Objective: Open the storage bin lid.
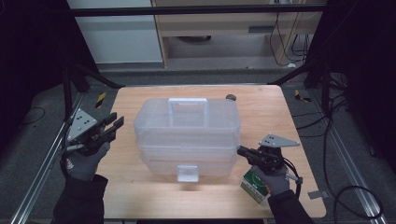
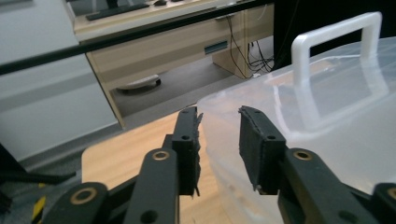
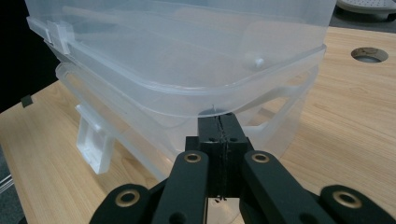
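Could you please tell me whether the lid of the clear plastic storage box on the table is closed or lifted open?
Lifted open. In the right gripper view, the clear plastic storage box's lid sits raised above the base with a gap, and the white front latch hangs loose.

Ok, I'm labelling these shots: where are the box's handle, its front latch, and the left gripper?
handle (image 1: 187, 106), high view, on its top bar.
front latch (image 1: 188, 173), high view, middle of the flap.
left gripper (image 2: 219, 140), left gripper view, midway between its fingertips.
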Tool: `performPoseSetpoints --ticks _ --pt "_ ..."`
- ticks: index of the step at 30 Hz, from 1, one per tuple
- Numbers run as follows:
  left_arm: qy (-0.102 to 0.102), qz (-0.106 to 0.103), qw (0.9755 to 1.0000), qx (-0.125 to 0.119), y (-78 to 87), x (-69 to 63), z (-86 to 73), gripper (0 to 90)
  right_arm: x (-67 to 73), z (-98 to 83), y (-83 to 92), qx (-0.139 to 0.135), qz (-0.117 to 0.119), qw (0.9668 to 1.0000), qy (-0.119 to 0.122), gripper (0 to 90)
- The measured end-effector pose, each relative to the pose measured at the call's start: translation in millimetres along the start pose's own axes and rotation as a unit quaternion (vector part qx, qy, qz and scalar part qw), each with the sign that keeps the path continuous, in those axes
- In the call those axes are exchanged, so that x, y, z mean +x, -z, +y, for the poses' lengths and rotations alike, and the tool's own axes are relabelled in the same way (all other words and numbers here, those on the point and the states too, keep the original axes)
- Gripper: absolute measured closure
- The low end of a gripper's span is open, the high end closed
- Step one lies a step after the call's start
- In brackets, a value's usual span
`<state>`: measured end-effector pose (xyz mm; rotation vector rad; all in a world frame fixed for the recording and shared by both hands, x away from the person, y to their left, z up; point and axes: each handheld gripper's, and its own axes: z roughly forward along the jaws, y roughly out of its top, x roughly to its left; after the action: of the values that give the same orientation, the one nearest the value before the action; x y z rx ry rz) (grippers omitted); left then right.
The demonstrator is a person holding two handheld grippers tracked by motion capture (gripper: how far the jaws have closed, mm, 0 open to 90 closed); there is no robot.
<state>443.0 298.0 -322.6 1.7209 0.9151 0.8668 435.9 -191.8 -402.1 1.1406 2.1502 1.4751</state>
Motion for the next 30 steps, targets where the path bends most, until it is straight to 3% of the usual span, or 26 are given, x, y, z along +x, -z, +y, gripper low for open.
performPoseSetpoints --ticks 6,8,10,15,24,30 --pt "0.021 0.003 0.9996 0.017 -3.7 0.1 -27.9 77.8 0.3 -0.4 -0.9 0.001 0.0 1.0 0.0 90.0" --pt "0.021 0.001 0.9992 0.034 -7.2 1.0 -36.1 79.3 0.4 -0.5 -1.1 0.002 0.0 1.0 -0.001 90.0" --pt "0.032 -0.004 0.9988 0.038 -8.0 2.3 -40.0 82.1 0.5 -0.6 -1.4 0.004 0.001 1.0 -0.001 90.0" --pt "0.033 -0.008 0.998 0.054 -9.3 1.0 -49.3 85.6 0.4 -0.7 -1.5 0.005 0.0 1.0 0.002 90.0" --pt "0.038 -0.039 0.9956 0.076 -10.1 0.2 -65.0 89.5 0.6 -1.2 -2.2 0.007 0.002 1.0 0.001 90.0" --pt "0.033 -0.066 0.993 0.092 -17.7 -7.5 -69.6 89.6 0.4 -1.3 -2.8 0.008 0.003 1.0 0.002 90.0"
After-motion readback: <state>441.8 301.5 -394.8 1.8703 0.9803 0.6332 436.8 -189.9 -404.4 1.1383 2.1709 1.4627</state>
